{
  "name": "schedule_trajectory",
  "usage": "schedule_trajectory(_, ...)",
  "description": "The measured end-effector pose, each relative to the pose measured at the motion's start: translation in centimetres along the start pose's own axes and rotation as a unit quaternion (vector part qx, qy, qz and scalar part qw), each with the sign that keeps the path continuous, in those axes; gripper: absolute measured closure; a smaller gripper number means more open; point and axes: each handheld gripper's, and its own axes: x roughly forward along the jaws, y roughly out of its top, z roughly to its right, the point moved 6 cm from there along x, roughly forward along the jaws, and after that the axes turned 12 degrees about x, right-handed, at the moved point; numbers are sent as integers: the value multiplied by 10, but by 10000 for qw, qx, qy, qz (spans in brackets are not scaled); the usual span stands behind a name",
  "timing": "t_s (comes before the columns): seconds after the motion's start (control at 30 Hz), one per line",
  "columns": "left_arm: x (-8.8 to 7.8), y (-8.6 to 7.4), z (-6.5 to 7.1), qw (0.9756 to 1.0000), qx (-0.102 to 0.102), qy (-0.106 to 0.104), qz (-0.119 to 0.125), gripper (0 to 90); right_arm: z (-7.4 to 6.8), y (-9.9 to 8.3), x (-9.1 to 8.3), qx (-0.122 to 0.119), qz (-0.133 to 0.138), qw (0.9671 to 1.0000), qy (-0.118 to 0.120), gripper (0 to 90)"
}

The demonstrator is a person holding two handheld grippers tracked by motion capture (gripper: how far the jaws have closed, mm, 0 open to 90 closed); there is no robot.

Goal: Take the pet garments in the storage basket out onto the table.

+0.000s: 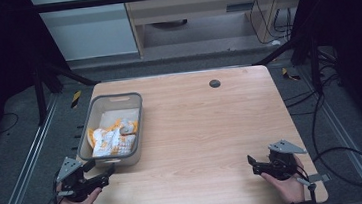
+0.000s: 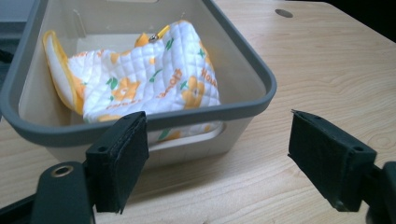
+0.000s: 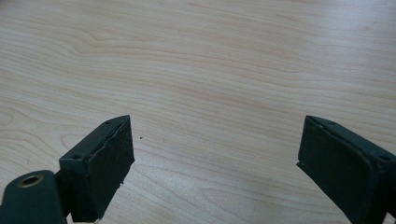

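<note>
The left gripper [image 1: 106, 175] sat wide open and empty at about 7 o'clock on the table [image 1: 207, 129], pointed at the near wall of the grey bin [image 1: 98, 161], probably lined up to go in for the quilted flowery mitt [image 1: 113, 138] bunched inside it. The right gripper [image 1: 250, 164] was parked way over at 5 o'clock, also spread wide with nothing in it, likely just keeping out of the way.
</note>
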Motion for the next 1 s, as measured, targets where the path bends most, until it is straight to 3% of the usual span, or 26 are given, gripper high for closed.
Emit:
schedule_trajectory(0.27, -3, 16, 0, 10000, 25, -46, 65, 197, 2, 1, -2, 56, 71, 10000, -23, 105)
schedule_trajectory(0.57, -9, 39, -6, 9997, 65, 38, 218, 196, 2, 1, -1, 34, 70, 10000, -41, 106)
schedule_trajectory(1.0, 0, 61, -15, 9997, 134, 43, 190, 195, 2, 1, -1, 41, 67, 10000, -45, 106)
